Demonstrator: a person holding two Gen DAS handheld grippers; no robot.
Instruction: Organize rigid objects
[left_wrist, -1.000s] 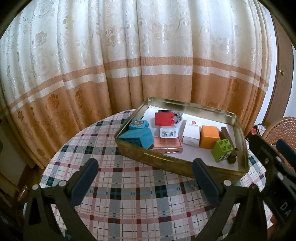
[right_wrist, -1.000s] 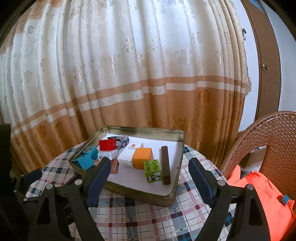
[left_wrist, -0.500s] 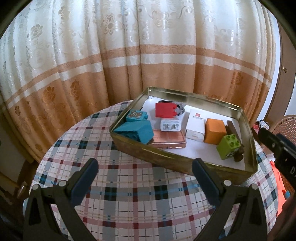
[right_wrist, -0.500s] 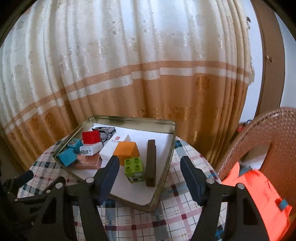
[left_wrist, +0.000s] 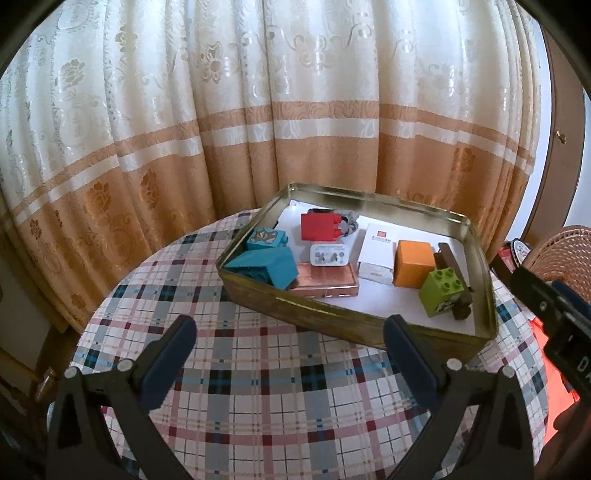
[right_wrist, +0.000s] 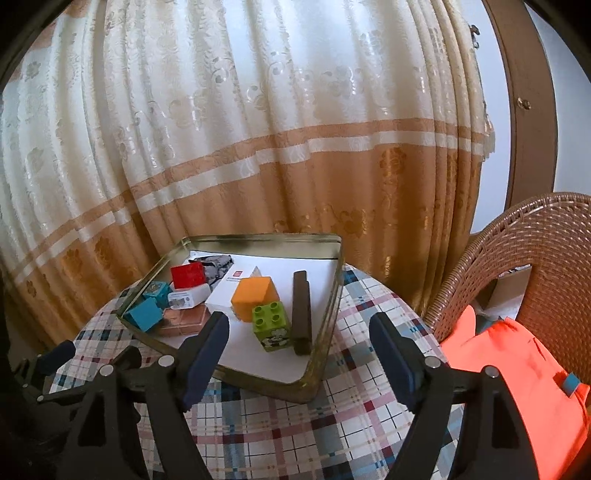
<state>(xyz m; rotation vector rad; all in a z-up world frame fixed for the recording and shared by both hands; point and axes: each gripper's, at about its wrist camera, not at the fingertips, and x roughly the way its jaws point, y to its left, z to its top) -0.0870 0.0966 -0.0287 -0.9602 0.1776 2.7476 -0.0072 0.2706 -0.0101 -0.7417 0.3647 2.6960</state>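
A: Where are the blocks?
B: All in the gold tin (right_wrist: 325, 310) on the plaid table (left_wrist: 258, 387) — green block (right_wrist: 271, 325) beside the dark bar (right_wrist: 301, 306), orange cube (right_wrist: 255, 297) behind it.
A: And the jaws?
B: Right gripper (right_wrist: 297, 350) has just been widening, nothing between its fingers. Left gripper (left_wrist: 288, 354) gapes wide too — empty, short of the tin.

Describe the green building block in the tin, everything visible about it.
The green building block looks like glossy plastic, lime-coloured, with four round studs on top and a black-and-white cartoon picture on its near side. It stands upright on the white sheet lining the gold tin, near the front right corner. The orange cube sits just behind it; the dark brown bar lies close alongside, contact unclear.
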